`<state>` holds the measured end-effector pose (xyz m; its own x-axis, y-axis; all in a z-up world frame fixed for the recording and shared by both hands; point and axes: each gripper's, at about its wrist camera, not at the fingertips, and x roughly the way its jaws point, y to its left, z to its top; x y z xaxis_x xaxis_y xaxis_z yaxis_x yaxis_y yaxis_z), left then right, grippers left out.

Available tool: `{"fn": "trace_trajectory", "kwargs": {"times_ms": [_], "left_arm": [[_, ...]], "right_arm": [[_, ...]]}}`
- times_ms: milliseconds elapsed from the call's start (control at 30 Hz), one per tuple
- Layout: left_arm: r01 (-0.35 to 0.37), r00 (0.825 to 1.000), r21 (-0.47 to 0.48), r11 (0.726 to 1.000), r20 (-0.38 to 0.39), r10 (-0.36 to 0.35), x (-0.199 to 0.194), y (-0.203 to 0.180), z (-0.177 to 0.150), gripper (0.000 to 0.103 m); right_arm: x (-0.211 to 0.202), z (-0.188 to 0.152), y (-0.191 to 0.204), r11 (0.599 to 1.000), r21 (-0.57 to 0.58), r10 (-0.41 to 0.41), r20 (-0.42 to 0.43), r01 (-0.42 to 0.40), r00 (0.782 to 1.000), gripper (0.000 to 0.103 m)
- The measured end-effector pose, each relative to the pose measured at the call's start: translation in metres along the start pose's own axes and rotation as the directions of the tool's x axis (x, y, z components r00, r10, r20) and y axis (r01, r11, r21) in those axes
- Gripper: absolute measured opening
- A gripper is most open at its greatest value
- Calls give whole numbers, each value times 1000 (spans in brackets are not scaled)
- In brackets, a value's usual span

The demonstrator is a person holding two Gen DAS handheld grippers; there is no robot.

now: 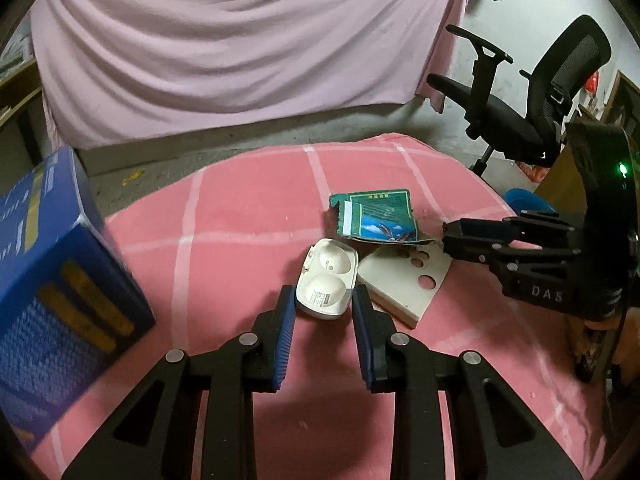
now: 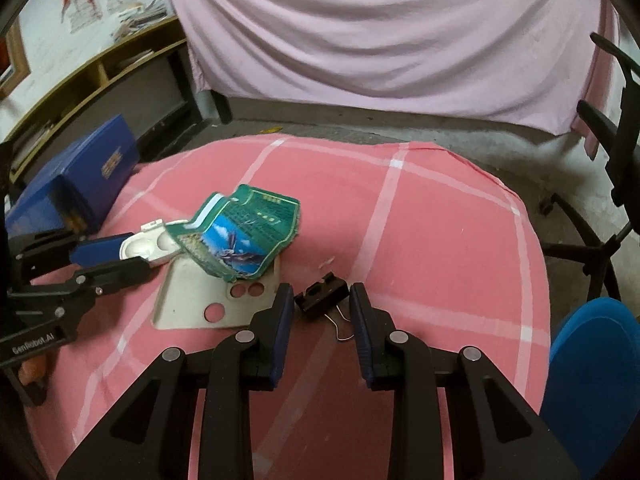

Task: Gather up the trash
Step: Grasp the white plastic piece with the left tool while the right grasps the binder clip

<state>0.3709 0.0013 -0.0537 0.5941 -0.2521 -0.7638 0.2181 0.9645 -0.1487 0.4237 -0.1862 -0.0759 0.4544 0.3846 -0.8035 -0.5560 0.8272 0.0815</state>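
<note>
A white plastic moulded case (image 1: 326, 280) lies at the near side of the pink checked cloth (image 1: 240, 216). My left gripper (image 1: 323, 293) is shut on it, a blue pad on each side. In the right wrist view, the left gripper (image 2: 138, 254) holds the same case (image 2: 146, 246) by its edge. A small black binder clip (image 2: 320, 298) sits between the pads of my right gripper (image 2: 321, 290), which is shut on it, and its wire handle trails onto the cloth. A torn green packet (image 2: 244, 236) lies over a beige card with round holes (image 2: 192, 304).
A blue cardboard box (image 1: 52, 280) stands at the left edge of the cloth. A black office chair (image 1: 520, 112) is at the back right on the concrete floor. A blue round object (image 2: 592, 380) sits low on the right. A pink sheet (image 1: 240, 48) hangs behind.
</note>
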Motion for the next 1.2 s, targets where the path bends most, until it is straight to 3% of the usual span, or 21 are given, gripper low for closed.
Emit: {"fn": "trace_trajectory", "kwargs": {"times_ms": [267, 433, 500, 600, 800, 1000, 1067, 1200], "left_arm": [[-19, 999, 47, 999, -25, 20, 10, -9, 5, 32], [4, 1000, 20, 1000, -24, -3, 15, -4, 7, 32], [2, 1000, 0, 1000, -17, -2, 14, 0, 6, 24], [14, 1000, -33, 999, -10, -14, 10, 6, 5, 24], [-59, 993, -76, 995, 98, 66, -15, -2, -2, 24], [-90, 947, -125, 988, 296, 123, -56, -26, -14, 24], [-80, 922, -136, 987, 367, 125, -69, -38, -14, 24], [-73, 851, -110, 991, 511, 120, -97, -72, -11, 24]], "right_arm": [[-11, -11, 6, 1000, -29, 8, 8, -8, 1000, 26], [-12, -13, 0, 1000, 0, 21, 16, -21, 1000, 26], [-13, -13, 1, 1000, 4, 21, 22, -21, 1000, 26], [-16, -14, 2, 1000, 10, 20, 43, -20, 999, 26], [-38, -21, 4, 1000, 9, 22, 141, -23, 990, 26], [-76, -31, 12, 1000, 1, 2, 329, -3, 944, 26], [-91, -35, 13, 1000, 0, -5, 396, 6, 918, 26], [-127, -45, 11, 999, 13, -43, 538, 43, 842, 26]]}}
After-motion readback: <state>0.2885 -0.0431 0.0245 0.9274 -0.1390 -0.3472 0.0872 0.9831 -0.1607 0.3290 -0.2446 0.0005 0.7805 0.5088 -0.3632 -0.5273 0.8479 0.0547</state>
